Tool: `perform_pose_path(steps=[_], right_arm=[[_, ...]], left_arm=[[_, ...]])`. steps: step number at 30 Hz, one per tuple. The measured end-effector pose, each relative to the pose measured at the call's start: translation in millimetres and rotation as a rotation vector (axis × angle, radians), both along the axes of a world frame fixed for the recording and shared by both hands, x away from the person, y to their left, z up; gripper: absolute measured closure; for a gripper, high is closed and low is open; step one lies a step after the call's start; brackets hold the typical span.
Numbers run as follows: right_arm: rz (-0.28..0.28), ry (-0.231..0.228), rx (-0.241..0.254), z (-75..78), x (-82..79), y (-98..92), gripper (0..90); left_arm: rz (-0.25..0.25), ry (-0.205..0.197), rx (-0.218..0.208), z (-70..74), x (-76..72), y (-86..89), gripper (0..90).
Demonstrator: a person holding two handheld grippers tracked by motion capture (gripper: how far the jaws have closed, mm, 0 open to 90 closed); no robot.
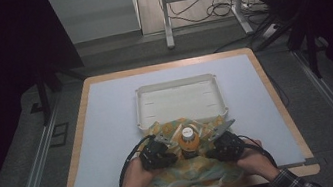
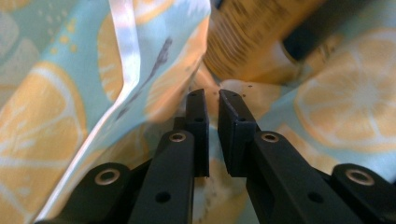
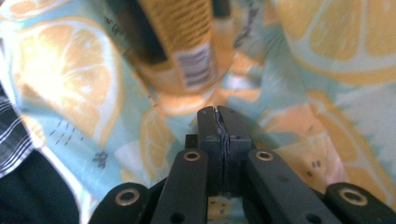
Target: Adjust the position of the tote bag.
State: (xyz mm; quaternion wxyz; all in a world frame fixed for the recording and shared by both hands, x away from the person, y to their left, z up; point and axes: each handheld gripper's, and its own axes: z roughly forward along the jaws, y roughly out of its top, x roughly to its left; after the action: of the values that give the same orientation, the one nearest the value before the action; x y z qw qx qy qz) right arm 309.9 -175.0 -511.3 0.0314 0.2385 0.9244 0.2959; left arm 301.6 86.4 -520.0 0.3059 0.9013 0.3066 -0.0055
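Observation:
An orange bottle [image 1: 188, 139] with a white cap stands on a lemon-print cloth [image 1: 193, 176] near the table's front edge. My left gripper [image 1: 170, 149] sits just left of the bottle and my right gripper [image 1: 209, 146] just right of it, both low on the cloth. In the left gripper view the left gripper [image 2: 213, 100] has its jaws drawn to a narrow slit with cloth [image 2: 56, 102] in it, and the bottle [image 2: 252, 37] is just beyond. In the right gripper view the right gripper [image 3: 218, 114] is shut, a thin edge of cloth [image 3: 70, 79] pinched between its pads, below the bottle [image 3: 180, 42].
A shallow white tray [image 1: 175, 83] lies just behind the cloth at mid table. A pale sheet [image 1: 110, 133] covers the wooden tabletop. The person's plaid sleeve [image 3: 11, 135] is close beside the right gripper. Table legs and cables stand on the floor beyond.

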Motion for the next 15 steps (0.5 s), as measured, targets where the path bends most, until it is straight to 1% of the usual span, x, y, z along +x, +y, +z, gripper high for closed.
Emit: perform_pose_path(steps=[1, 3, 4, 5, 6, 8, 9, 11, 13, 14, 15], right_arm=[[0.005, 0.008, 0.001, -0.1, -3.2, -1.6, 88.4], [0.014, 0.007, 0.006, 0.1, -7.5, -3.2, 88.6], [0.024, 0.017, 0.006, 0.1, -14.1, -4.2, 88.6], [0.024, 0.017, 0.006, 0.1, -14.1, -4.2, 88.6], [0.029, 0.02, 0.006, 0.0, -17.5, -4.6, 88.6], [0.048, 0.027, 0.01, -0.5, -26.1, -5.7, 88.7], [0.048, 0.027, 0.01, -0.5, -26.1, -5.7, 88.7], [0.061, 0.036, 0.008, -0.9, -31.9, -6.2, 88.7], [0.077, 0.045, 0.008, -1.1, -35.7, -6.5, 88.6], [0.083, 0.046, 0.006, -0.8, -37.1, -6.5, 88.5], [0.082, 0.038, 0.012, 1.9, -37.2, -6.8, 87.7]], left_arm=[[-0.01, 0.006, 0.001, -0.1, -1.9, 0.5, 82.2], [-0.027, 0.01, 0.003, -1.0, -8.0, 1.1, 82.2], [-0.045, 0.014, -0.003, -1.4, -13.8, 1.7, 82.2], [-0.045, 0.014, -0.003, -1.4, -13.8, 1.7, 82.2], [-0.058, 0.017, 0.002, -1.4, -17.2, 2.6, 82.2], [-0.072, 0.024, -0.005, -1.9, -20.7, 3.2, 82.3], [-0.085, 0.03, -0.005, -2.1, -22.9, 3.9, 82.3], [-0.112, 0.061, -0.019, -2.7, -29.2, 4.2, 82.8], [-0.145, 0.07, -0.012, -1.8, -32.8, 4.8, 82.5], [-0.135, 0.045, -0.02, 2.0, -33.8, 6.4, 81.8], [-0.109, 0.031, -0.042, 4.9, -33.4, 7.6, 80.6]])
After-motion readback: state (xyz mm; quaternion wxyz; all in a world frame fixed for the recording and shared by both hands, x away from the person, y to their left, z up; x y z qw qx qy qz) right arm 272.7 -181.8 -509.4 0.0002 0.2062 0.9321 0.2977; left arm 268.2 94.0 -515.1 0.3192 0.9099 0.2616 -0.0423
